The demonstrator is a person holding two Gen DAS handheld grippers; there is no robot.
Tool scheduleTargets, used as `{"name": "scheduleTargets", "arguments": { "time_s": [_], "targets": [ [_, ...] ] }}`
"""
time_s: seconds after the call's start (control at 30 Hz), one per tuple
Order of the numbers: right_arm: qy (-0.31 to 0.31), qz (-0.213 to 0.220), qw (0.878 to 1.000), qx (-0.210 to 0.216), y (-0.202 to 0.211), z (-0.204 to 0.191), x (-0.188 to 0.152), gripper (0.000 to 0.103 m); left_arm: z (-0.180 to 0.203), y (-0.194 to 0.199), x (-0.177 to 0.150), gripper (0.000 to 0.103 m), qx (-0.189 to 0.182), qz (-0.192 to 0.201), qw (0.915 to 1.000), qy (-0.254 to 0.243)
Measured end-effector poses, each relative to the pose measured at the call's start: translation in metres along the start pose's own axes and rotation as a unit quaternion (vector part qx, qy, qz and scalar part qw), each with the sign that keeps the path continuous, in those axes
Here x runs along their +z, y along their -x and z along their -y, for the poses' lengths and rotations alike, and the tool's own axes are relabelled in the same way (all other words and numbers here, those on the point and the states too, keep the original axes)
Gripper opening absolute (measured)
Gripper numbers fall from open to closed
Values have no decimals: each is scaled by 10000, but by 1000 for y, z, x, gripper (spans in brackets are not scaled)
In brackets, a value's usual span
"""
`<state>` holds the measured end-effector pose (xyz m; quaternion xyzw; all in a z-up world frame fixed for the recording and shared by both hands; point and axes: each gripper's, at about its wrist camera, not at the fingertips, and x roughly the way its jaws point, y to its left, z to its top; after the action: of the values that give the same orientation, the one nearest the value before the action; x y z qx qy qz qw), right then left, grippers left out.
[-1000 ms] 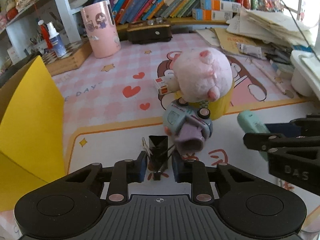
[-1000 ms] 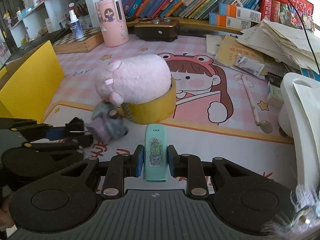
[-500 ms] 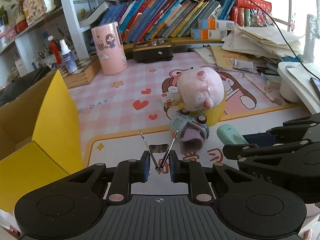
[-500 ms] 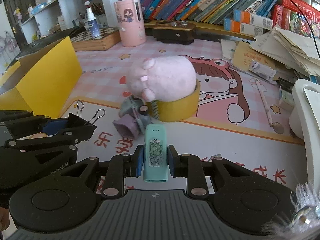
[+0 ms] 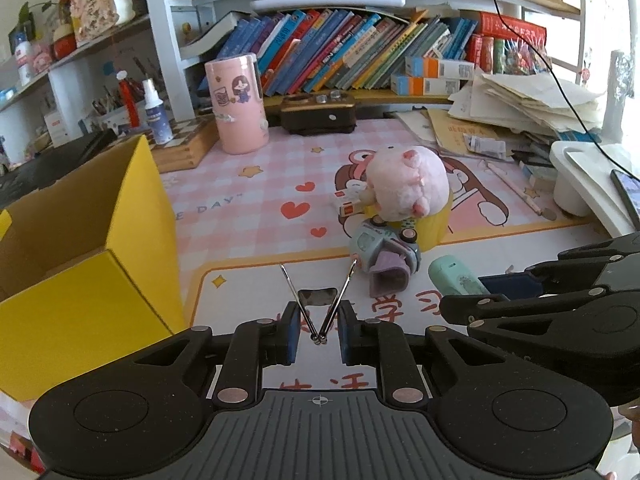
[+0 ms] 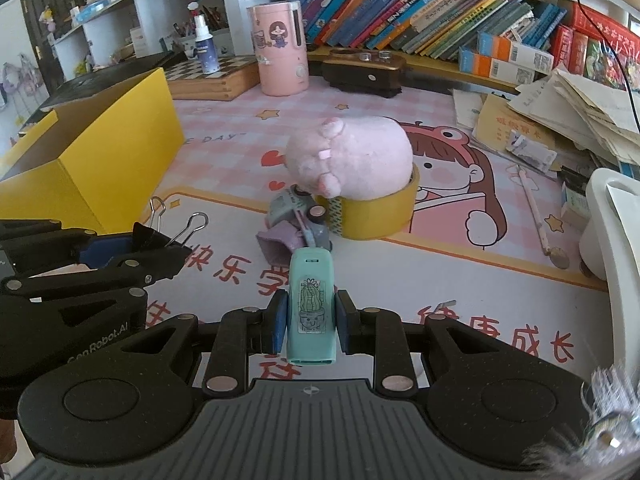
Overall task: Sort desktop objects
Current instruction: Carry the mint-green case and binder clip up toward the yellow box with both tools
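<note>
Binder clip [image 5: 319,304] sits clenched in the left gripper [image 5: 318,332], while the right gripper [image 6: 310,318] clamps a mint stapler [image 6: 311,308].

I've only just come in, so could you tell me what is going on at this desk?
A person is sorting desk clutter with a gripping tool in each hand. The left tool is shut on a black binder clip, and the right tool is shut on a mint green stapler, both lifted off the mat. An open yellow box stands at the left. A pink plush on a tape roll and a toy car remain.
</note>
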<state>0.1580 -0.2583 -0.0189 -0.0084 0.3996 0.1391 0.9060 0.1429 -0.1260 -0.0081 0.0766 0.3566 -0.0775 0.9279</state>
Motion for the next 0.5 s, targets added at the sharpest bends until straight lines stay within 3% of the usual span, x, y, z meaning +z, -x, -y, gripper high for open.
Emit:
{"name": "scheduleTargets", "arguments": {
  "time_s": [0.5],
  "targets": [
    [123, 52, 9999, -29, 19, -48, -13, 23, -35, 34, -24, 18, 27, 116, 9998, 177]
  ]
}}
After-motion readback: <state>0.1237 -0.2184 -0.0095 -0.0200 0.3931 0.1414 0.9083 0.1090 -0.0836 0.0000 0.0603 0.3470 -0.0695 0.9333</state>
